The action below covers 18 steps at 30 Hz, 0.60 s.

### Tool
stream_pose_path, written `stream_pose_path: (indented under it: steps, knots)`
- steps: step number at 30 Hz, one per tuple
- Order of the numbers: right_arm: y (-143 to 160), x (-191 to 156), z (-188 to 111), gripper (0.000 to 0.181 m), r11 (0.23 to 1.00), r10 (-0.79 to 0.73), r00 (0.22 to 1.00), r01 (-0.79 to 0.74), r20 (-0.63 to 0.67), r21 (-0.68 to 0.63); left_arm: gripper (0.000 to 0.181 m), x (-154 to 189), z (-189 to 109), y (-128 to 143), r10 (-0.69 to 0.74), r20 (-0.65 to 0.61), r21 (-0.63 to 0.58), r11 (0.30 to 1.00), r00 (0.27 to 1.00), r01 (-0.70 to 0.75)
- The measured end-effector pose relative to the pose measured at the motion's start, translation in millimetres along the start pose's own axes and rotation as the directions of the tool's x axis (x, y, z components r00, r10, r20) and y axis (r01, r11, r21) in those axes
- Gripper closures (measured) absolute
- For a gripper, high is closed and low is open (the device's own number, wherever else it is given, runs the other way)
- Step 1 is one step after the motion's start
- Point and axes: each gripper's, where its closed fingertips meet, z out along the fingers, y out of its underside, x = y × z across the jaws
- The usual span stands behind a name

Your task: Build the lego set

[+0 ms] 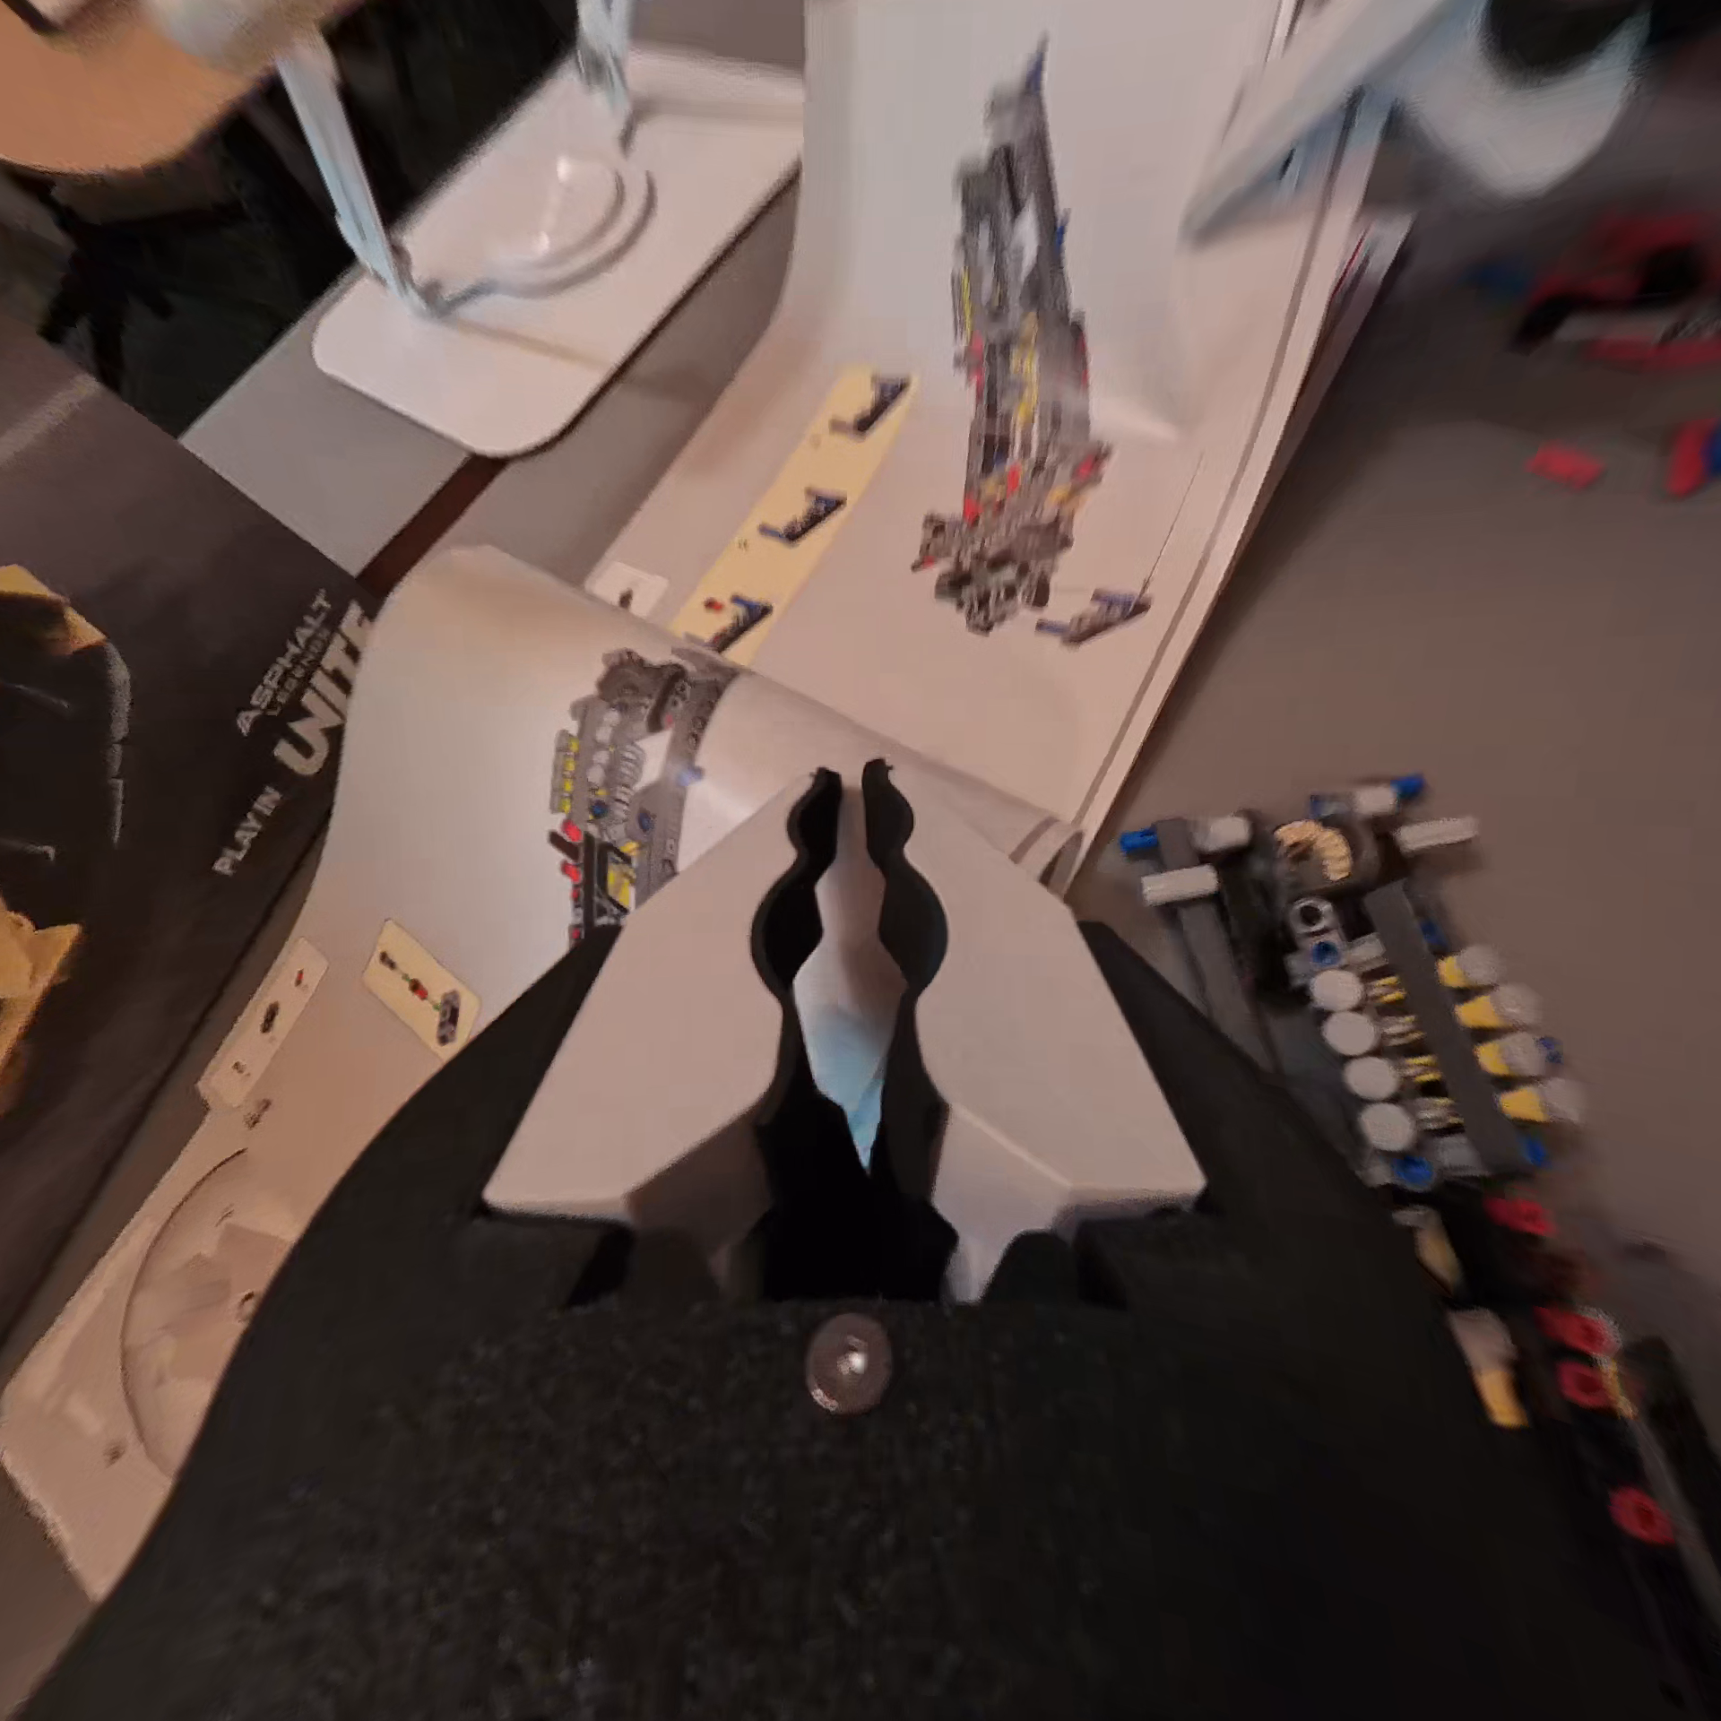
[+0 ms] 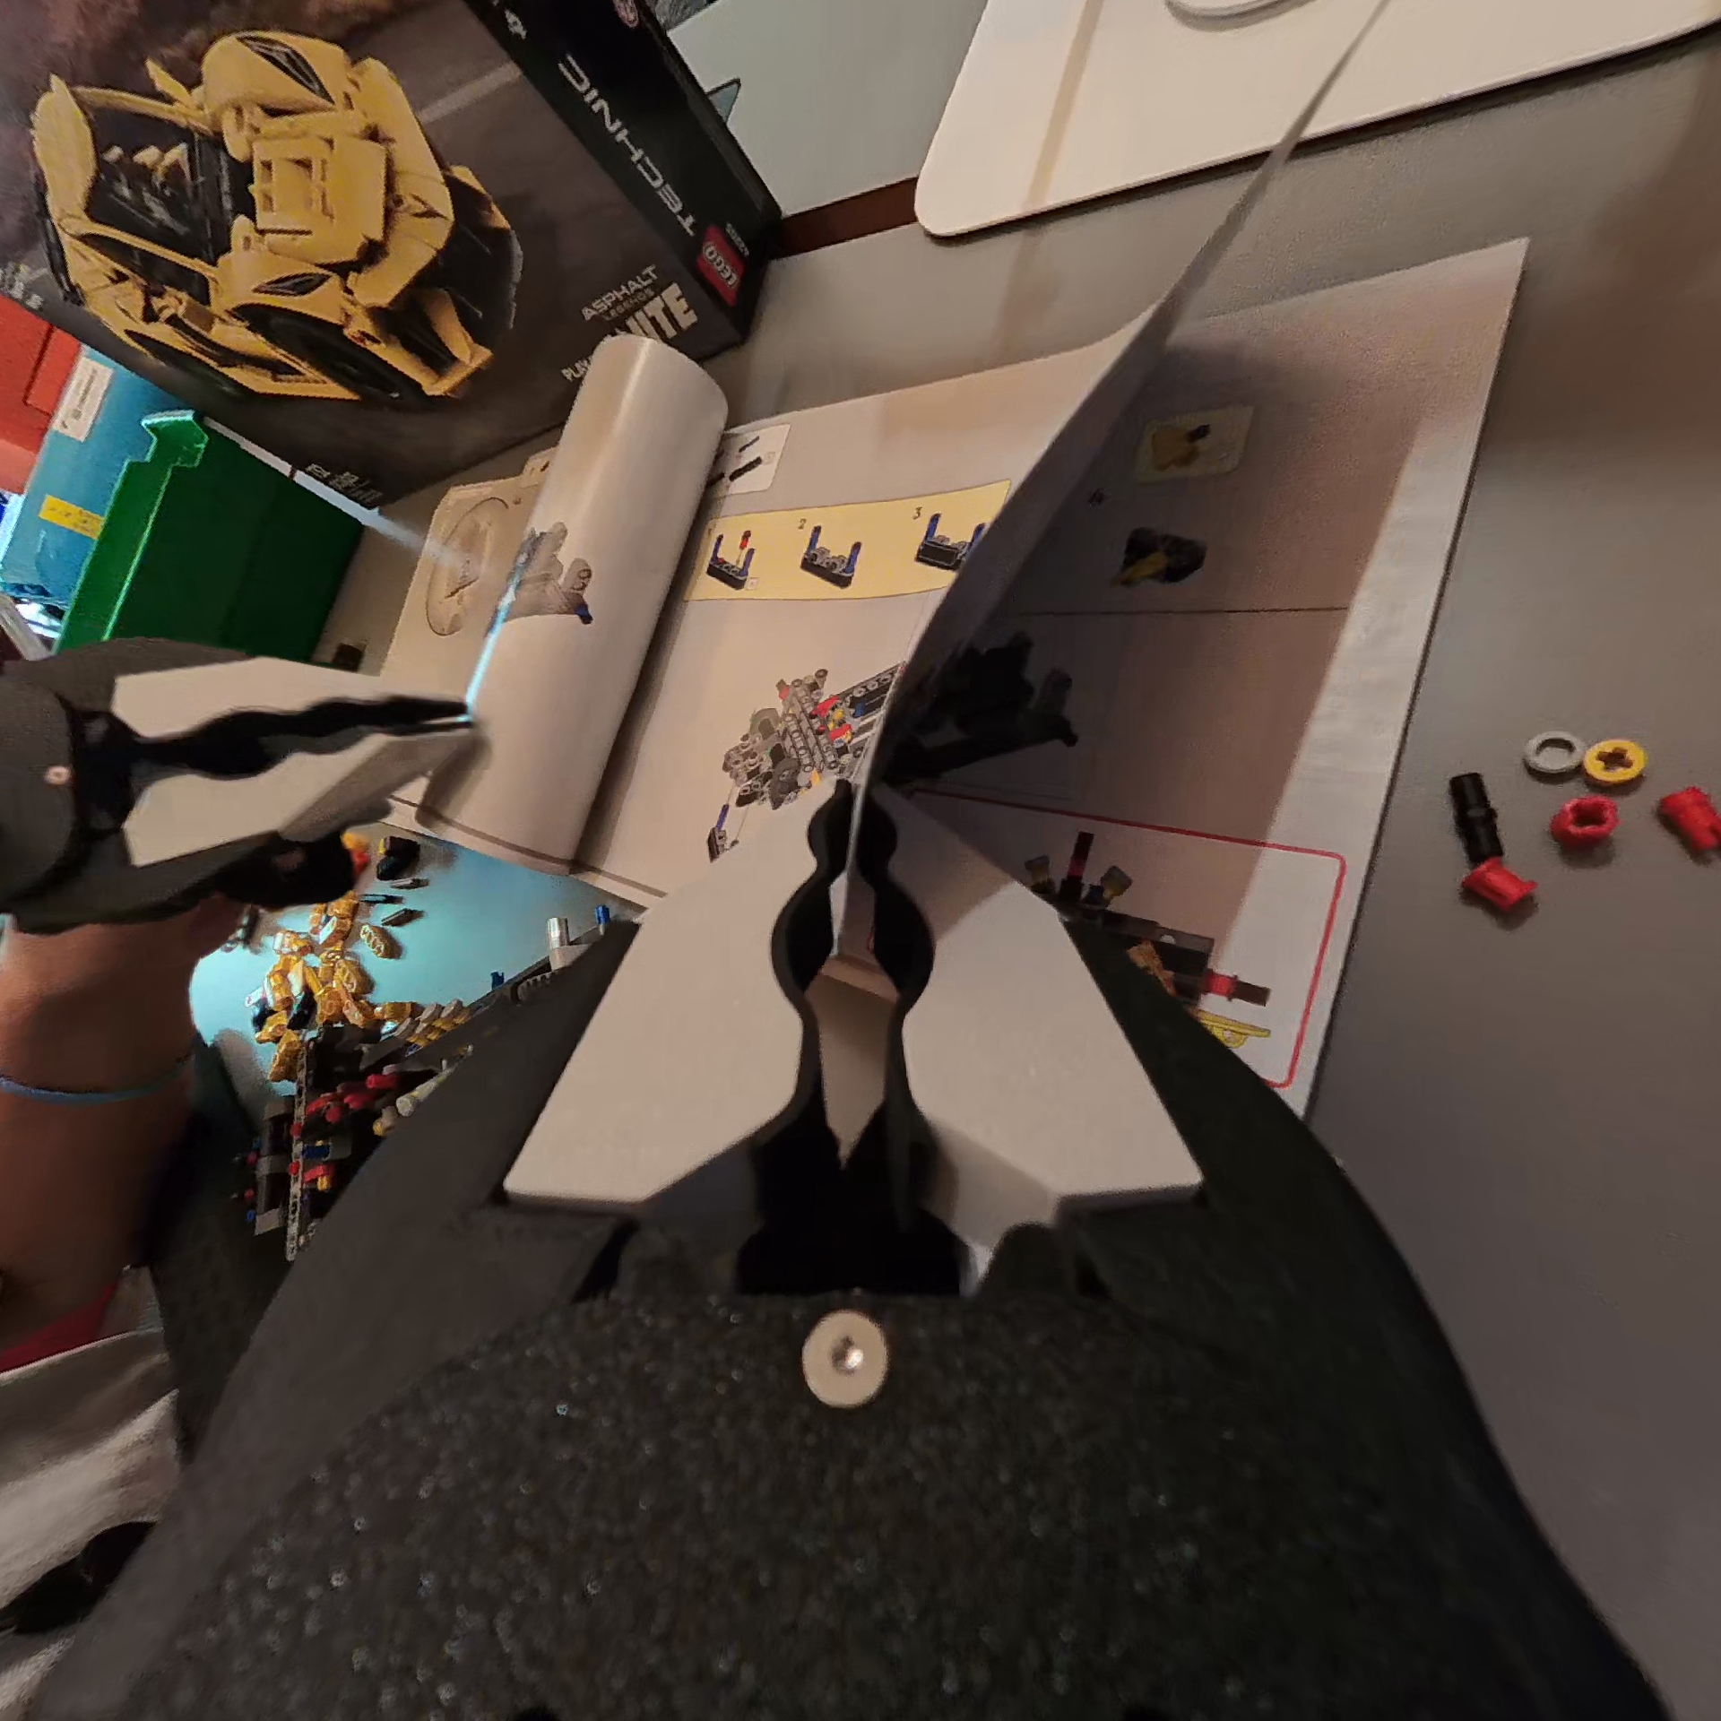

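Observation:
The open instruction booklet (image 2: 819, 643) lies on the dark table and also shows in the left wrist view (image 1: 941, 643). My right gripper (image 2: 859, 803) is shut on the edge of one page (image 2: 1071, 466), which stands up steeply. My left gripper (image 1: 852, 780) is closed to a thin gap over a curled-over page (image 1: 484, 745); in the right wrist view it (image 2: 466, 719) appears to pinch the edge of that curl (image 2: 605, 559). A partly built grey, black and yellow lego assembly (image 1: 1350, 1006) lies right of the left gripper.
The set's black box (image 2: 279, 233) stands behind the booklet. A white stand base (image 1: 521, 307) lies at the back. Small red, yellow, grey and black pieces (image 2: 1583, 819) lie right of the booklet. Several yellow pieces (image 2: 326, 978) lie on a light blue surface. A person's arm (image 2: 74, 1024) shows at left. The gap from one gripper's tips to the other's is roughly 15 cm.

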Motion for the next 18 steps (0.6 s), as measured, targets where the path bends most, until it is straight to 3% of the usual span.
stream_pose_path:
  steps: [3,8,18]
  knots:
    - [-1,-1,-3,0.181,1.000,-0.020,1.000,0.021,-0.011,0.004,0.178,-8,10,24,0.059,0.080,-0.119,0.992,0.995,-0.050]
    - [-6,-6,-8,0.181,0.999,-0.027,1.000,0.027,0.000,0.032,0.180,-17,1,62,-0.013,0.070,-0.236,0.971,0.997,0.029]
    - [-5,1,-2,0.181,0.999,-0.030,0.999,0.030,-0.013,0.042,0.181,-18,-5,80,-0.087,-0.019,-0.276,0.958,0.996,0.078]
